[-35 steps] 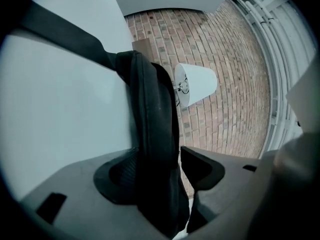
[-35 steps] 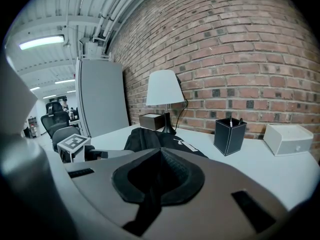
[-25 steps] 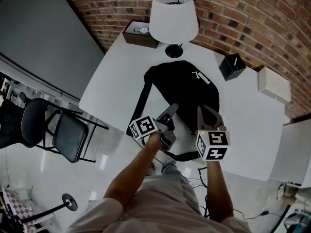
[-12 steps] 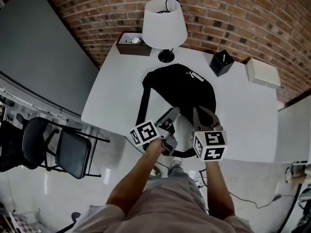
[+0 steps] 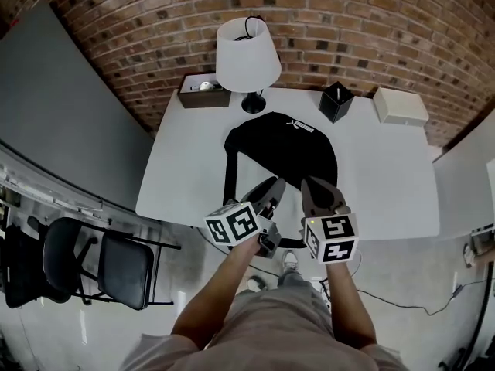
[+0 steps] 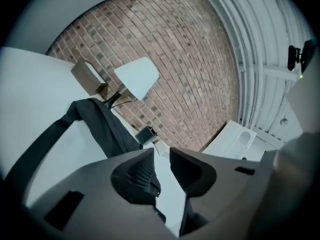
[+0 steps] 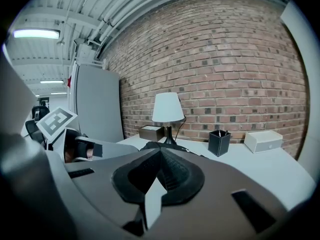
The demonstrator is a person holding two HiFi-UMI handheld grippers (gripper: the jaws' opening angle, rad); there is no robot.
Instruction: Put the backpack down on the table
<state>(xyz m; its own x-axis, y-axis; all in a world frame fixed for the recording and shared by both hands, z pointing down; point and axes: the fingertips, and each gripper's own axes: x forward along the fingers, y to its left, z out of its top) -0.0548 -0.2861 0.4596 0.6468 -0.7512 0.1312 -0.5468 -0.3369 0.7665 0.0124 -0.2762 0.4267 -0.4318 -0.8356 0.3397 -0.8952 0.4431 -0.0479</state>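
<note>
The black backpack [image 5: 290, 149] lies flat on the white table [image 5: 387, 184], its straps trailing toward the front edge. It also shows in the left gripper view [image 6: 100, 124] and, low and partly hidden, in the right gripper view [image 7: 155, 146]. My left gripper [image 5: 274, 185] hovers above the bag's near end; its jaws are closing, with a narrow gap [image 6: 161, 154] and nothing between them. Beside it, my right gripper [image 5: 313, 185] hangs over the front of the bag with its pads meeting [image 7: 160, 151] and nothing in them. Neither gripper touches the bag.
At the table's back stand a white lamp [image 5: 247, 52], a brown open box [image 5: 203, 91], a black pen holder [image 5: 336, 101] and a white box [image 5: 400, 104]. A brick wall runs behind. A black chair [image 5: 116, 257] stands on the floor at the left.
Both grippers have lifted up and back from the backpack toward the table's front edge. The left one has rolled and its jaws have narrowed. The bag has stayed put.
</note>
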